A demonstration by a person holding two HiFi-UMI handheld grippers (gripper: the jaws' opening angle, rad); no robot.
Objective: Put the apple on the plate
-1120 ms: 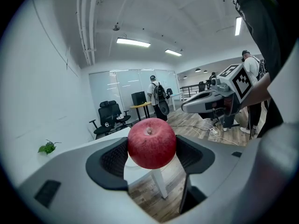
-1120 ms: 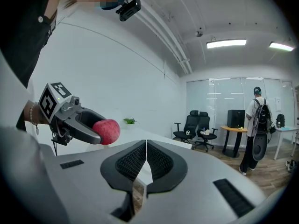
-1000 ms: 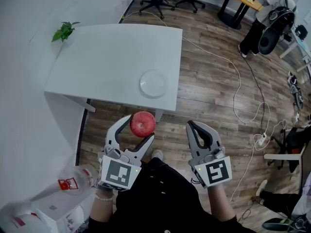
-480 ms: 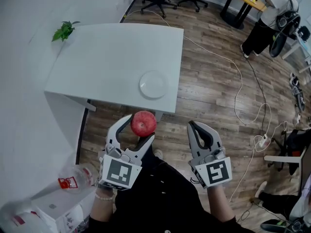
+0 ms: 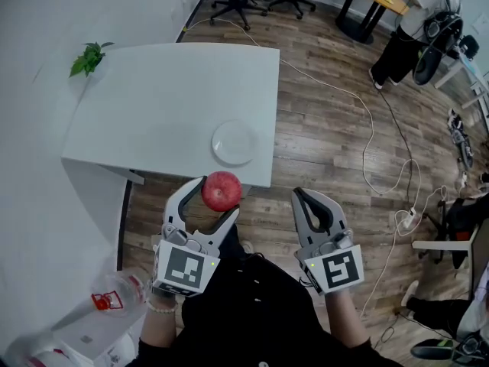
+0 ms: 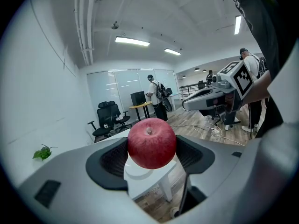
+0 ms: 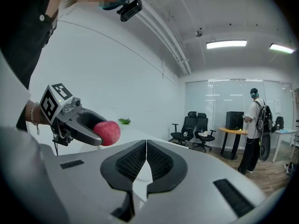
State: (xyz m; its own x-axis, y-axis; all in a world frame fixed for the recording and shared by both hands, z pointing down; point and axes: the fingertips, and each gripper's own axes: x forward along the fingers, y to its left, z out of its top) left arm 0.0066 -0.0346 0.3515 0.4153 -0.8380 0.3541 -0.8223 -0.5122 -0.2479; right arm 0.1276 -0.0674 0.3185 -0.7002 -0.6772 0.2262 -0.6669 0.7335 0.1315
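Nothing here can be read as words or numbers. The cubes on the left gripper [image 5: 218,198] and right gripper [image 5: 304,199] carry black-and-white square patterns, not letters. At eight o'clock in the head view, a clear bottle [image 5: 116,293] wears a red label [image 5: 103,302], too blurred to read.

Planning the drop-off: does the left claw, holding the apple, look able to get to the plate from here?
Probably yes: the left claw holds the apple just short of the table, and the empty plate lies near that edge, unobstructed.
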